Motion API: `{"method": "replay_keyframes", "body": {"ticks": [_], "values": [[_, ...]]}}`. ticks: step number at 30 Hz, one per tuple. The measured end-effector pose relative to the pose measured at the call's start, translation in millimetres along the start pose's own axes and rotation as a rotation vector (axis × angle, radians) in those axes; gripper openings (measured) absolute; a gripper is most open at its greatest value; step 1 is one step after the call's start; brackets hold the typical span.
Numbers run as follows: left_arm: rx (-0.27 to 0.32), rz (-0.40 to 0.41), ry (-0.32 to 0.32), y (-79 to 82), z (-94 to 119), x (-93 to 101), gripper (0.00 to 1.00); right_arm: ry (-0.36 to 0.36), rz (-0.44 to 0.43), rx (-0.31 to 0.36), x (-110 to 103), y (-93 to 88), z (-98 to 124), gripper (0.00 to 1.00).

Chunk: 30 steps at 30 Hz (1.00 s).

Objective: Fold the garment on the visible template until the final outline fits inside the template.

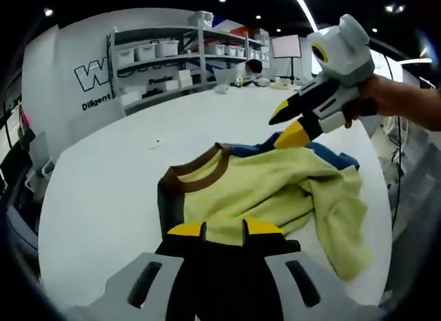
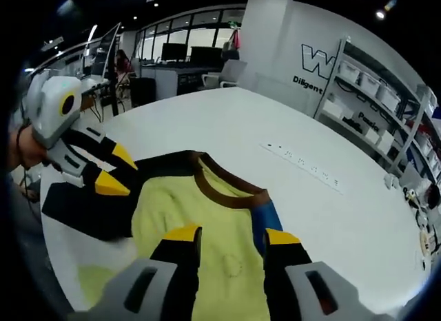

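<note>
Shirt (image 1: 269, 190) lies rumpled on the white bench (image 1: 103, 197), so we hold both claws open over it, left claw (image 1: 224, 229) near the collar (image 2: 224, 187), right claw (image 2: 225, 236) above the chest, likely to spread it.

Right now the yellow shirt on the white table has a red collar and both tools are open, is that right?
Not quite. In the right gripper view the yellow shirt has a brown collar, not red. It lies on the white table, and both the left tool and right tool are open.
</note>
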<state>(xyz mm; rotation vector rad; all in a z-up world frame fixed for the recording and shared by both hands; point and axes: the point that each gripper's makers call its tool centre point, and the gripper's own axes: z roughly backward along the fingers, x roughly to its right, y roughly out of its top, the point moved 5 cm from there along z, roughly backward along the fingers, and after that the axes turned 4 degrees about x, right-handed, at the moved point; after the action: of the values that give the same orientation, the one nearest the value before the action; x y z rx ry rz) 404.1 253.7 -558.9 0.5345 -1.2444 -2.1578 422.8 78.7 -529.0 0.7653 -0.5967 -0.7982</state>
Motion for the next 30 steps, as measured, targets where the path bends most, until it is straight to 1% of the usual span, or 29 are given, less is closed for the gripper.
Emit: {"method": "replay_keyframes", "body": {"ticks": [2,3,5,10,13,15,16,17,20,21,26,27,29,30], "values": [[-0.001,-0.011,-0.019,-0.9,-1,5.4,0.17,0.007,0.004,0.003,-5,-0.6,3,0.31],[-0.011,-0.032,-0.036,-2.7,-2,10.5,0.17,0.011,0.006,0.005,-7,-1.1,4,0.31],[-0.026,-0.066,-0.050,-5.5,-4,16.6,0.17,0.021,0.006,0.009,-12,-2.6,7,0.31],[-0.045,-0.080,-0.073,-9.6,-6,23.7,0.17,0.055,-0.016,0.019,-25,-6.3,12,0.31],[-0.058,-0.095,-0.083,-11.5,-5,26.8,0.16,0.071,0.004,0.026,-35,-8.0,17,0.31],[-0.066,-0.093,-0.086,-12.8,-6,27.3,0.16,0.080,0.005,0.030,-38,-8.7,19,0.30],[-0.076,-0.098,-0.092,-15.0,-6,28.2,0.16,0.091,0.000,0.048,-42,-9.1,22,0.31],[-0.081,-0.097,-0.095,-15.7,-6,28.6,0.16,0.099,-0.007,0.051,-44,-10.0,24,0.31],[-0.089,-0.100,-0.103,-17.4,-6,30.8,0.15,0.103,0.005,0.049,-51,-14.0,32,0.32],[-0.097,-0.106,-0.104,-19.0,-7,31.1,0.15,0.119,-0.003,0.049,-55,-15.5,34,0.32],[-0.128,-0.119,-0.107,-24.2,-12,31.7,0.15,0.144,-0.002,0.047,-68,-20.9,43,0.32],[-0.132,-0.119,-0.106,-24.8,-12,31.8,0.15,0.153,-0.001,0.046,-71,-22.2,44,0.33],[-0.139,-0.126,-0.105,-25.7,-15,32.3,0.15,0.223,-0.059,0.038,-87,-25.0,49,0.33],[-0.143,-0.134,-0.108,-26.1,-16,32.6,0.15,0.223,-0.054,0.038,-89,-25.8,50,0.33]]}}
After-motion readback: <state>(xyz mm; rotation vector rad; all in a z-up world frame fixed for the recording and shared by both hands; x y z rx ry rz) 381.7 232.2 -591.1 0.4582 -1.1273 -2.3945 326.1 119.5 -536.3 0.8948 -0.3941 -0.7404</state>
